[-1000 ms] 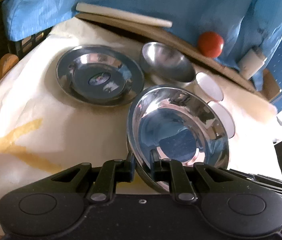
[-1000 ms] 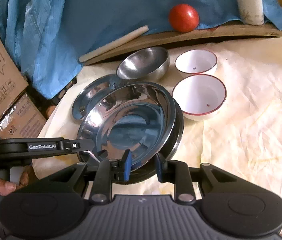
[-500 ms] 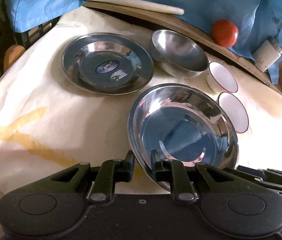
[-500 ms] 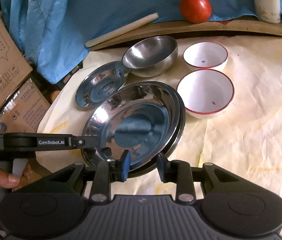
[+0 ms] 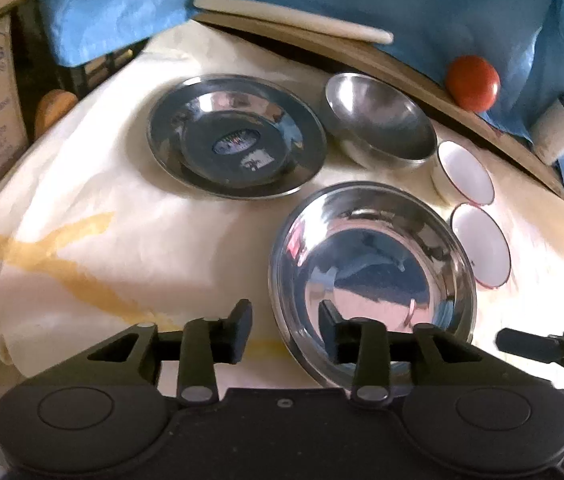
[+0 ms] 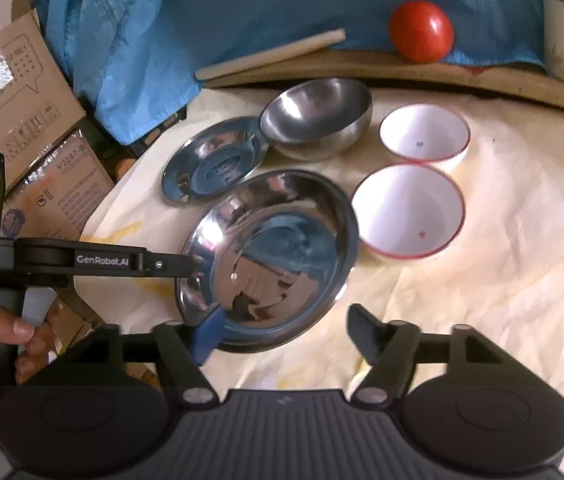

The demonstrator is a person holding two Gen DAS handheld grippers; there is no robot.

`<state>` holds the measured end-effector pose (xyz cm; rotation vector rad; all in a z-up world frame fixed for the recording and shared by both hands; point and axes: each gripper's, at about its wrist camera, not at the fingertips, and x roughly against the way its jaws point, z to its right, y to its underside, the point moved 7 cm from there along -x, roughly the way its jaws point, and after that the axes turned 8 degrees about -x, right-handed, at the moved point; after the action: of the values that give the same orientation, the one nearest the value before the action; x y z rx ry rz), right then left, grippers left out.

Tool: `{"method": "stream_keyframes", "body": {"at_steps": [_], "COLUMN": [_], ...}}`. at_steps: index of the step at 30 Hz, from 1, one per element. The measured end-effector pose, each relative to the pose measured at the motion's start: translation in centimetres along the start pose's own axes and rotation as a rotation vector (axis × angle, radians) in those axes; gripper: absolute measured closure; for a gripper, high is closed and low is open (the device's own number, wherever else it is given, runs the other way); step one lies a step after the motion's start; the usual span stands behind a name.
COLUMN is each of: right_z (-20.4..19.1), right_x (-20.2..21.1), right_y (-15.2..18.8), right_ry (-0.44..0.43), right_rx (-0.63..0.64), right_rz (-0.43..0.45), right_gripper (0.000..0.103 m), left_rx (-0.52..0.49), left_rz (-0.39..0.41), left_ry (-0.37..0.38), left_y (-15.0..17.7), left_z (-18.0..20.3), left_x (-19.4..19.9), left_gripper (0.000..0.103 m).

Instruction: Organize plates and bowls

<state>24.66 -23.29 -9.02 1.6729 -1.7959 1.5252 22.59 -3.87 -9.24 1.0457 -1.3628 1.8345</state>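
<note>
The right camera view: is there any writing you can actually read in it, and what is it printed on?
"GenRobot.AI": on the left gripper's black arm.
"DAS": on that gripper's body, cut off at the picture's edge; the small lines under it are too blurred.
"V2287": on the lower cardboard box; its other print is too small.
Upper box: symbols only, unreadable.
Sticker in the small steel plate: too blurred.

both wrist cams close, angled down (opposite sides), sharing steel plate (image 5: 369,276) (image 6: 274,256).
</note>
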Motion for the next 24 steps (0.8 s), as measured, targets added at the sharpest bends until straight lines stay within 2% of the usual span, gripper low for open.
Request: {"method": "stream_keyframes", "body": {"at_steps": [1, 3, 7, 8, 12, 15, 19, 24], "right_z": [0.2, 0.5, 0.5, 0.4, 0.1, -0.3, -0.9, -2.3], "right_x": [0.3, 0.7, 1.2, 1.4, 1.8, 1.6, 0.8, -0.9], "right_y": [-0.2, -0.6, -1.2, -1.4, -2.3, -2.9, -3.7, -5.1], "right_ry": [-0.002, -0.011, -0.037, -0.042, -0.061, -0.067, -0.074, -0.081], "right_rx": [0.007, 0.024, 0.053, 0.06, 0.064, 0.049, 0.021, -0.019], "right_rz": [0.008, 0.027, 0.066, 0.074, 0.121, 0.137, 0.15, 0.156], "right_gripper": [0.019, 0.015, 0.004, 0.002, 0.0, 0.0, 0.0, 0.0], "left_rx": [0.007, 0.023, 0.086, 0.107, 0.17, 0.201, 0.195, 0.183], "left_rz": [0.01, 0.032, 0.084, 0.091, 0.112, 0.133, 0.156, 0.156], "left_ry": [-0.017, -0.04, -0.076, -0.086, -0.102, -0.111, -0.139, -0.104], "left_y": [-0.1, -0.3, -0.8, -0.9, -1.5, -2.1, -3.4, -5.5], "left_z": [0.0, -0.1, -0.9, -1.3, -2.6, -3.7, -5.2, -7.3], "left_x": [0.2, 0.6, 1.2, 1.3, 1.6, 2.0, 2.1, 1.2], "left_gripper": [0.055, 0.04, 0.026, 0.019, 0.006, 0.004, 0.002, 0.001]}}
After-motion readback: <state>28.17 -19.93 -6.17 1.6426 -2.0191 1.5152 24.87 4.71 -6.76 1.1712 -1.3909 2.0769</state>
